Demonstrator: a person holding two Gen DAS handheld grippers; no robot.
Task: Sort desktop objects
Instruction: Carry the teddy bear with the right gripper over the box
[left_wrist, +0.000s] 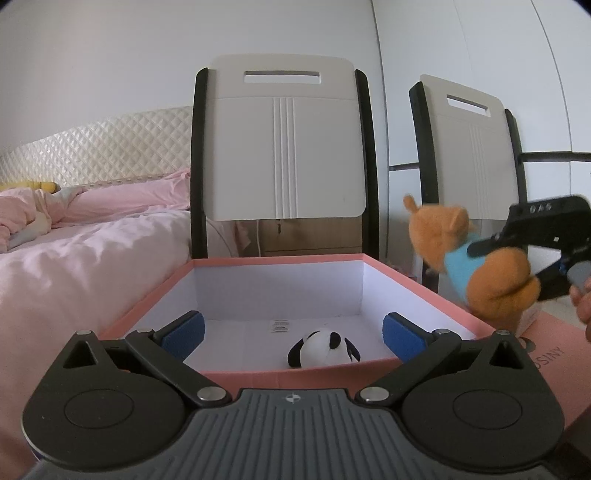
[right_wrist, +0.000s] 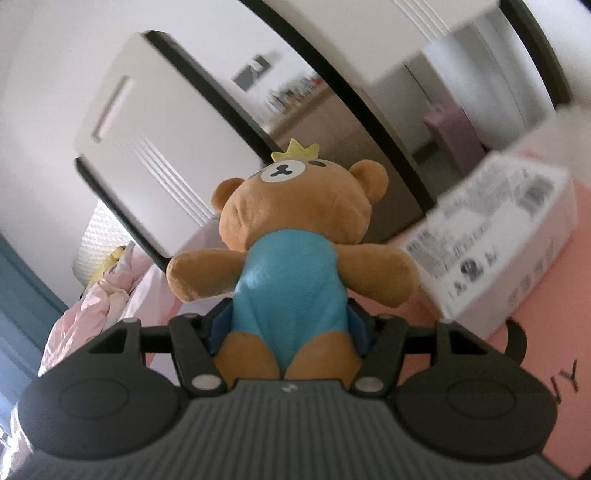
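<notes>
A brown plush bear (right_wrist: 295, 236) in a blue shirt, with a small yellow crown, is clamped at the waist by my right gripper (right_wrist: 290, 326), which is shut on it. In the left wrist view the same bear (left_wrist: 476, 258) hangs in the air right of the pink box (left_wrist: 280, 374), held by the right gripper (left_wrist: 517, 254). My left gripper (left_wrist: 293, 334) is open over the box's near side, its blue pads (left_wrist: 184, 332) spread wide. A small panda plush (left_wrist: 323, 349) lies on the box's white floor between them.
Two white chairs (left_wrist: 284, 147) with black frames stand behind the box. A bed with pink bedding (left_wrist: 85, 251) lies to the left. A white printed carton (right_wrist: 498, 236) sits on the pink surface (right_wrist: 535, 321) at the right. A person's hand (left_wrist: 581, 299) holds the right gripper.
</notes>
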